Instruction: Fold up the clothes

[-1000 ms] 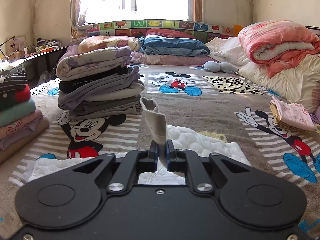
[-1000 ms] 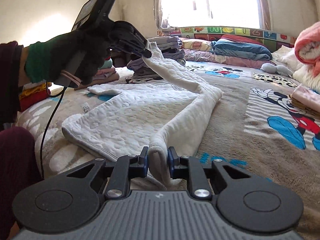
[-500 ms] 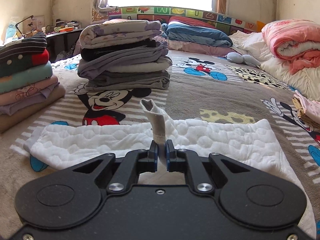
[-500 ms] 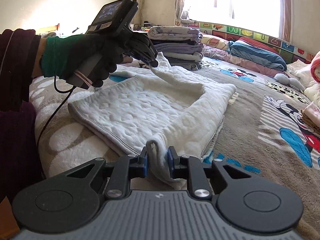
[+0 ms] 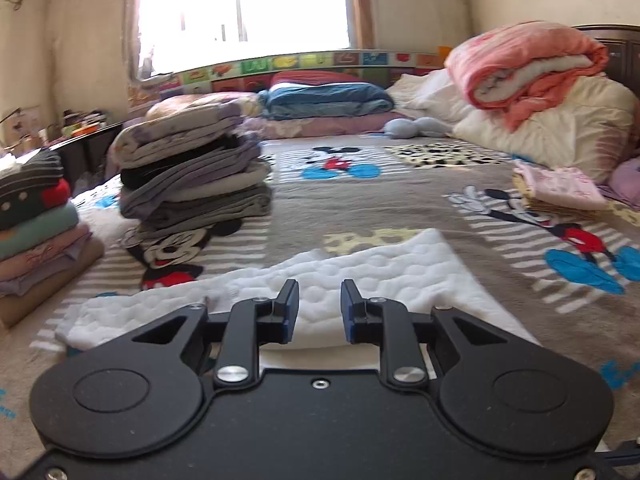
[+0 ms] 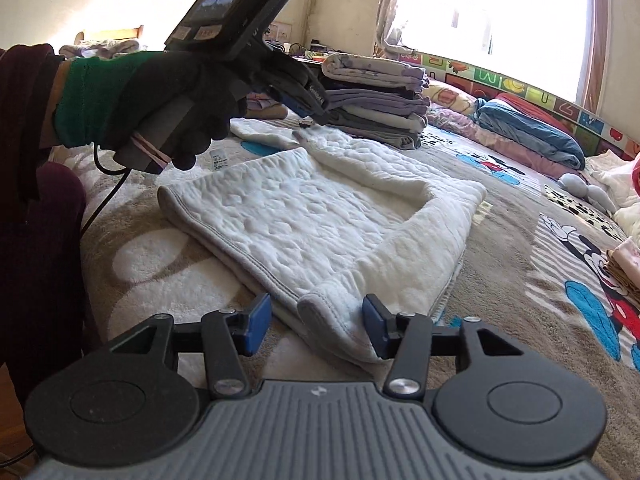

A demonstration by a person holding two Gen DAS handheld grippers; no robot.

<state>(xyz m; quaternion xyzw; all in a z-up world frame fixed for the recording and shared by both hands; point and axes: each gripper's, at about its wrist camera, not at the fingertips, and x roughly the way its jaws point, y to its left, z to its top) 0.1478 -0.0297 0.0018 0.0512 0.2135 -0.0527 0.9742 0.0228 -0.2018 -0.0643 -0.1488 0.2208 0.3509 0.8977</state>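
1. Left wrist view: the white quilted garment (image 5: 360, 280) lay flat on the bed (image 5: 380, 208), just ahead of the left tool (image 5: 319, 306). Its long axis ran across the frame, left to right, with the far right corner angled up toward the pillows. The surface looked puffy and dimpled. The left tool's jaws had just been opening and stood narrowly apart, with no cloth pinched between them. Two stacks of folded clothes (image 5: 192, 176) stood on the left, and one small pink folded pile (image 5: 560, 190) lay at right.

2. Right wrist view: the same garment (image 6: 320, 216) lay in a folded rectangle with a grey-edged hem. One sleeve ran from the near cuff (image 6: 332, 316) up the right side, then bent left toward the left tool (image 6: 310, 106), which a gloved hand (image 6: 168, 100) held just above the far cuff. The right tool (image 6: 314, 322) had just been opening; its jaws stood wide, the near cuff loose between them, touching neither pad clearly.
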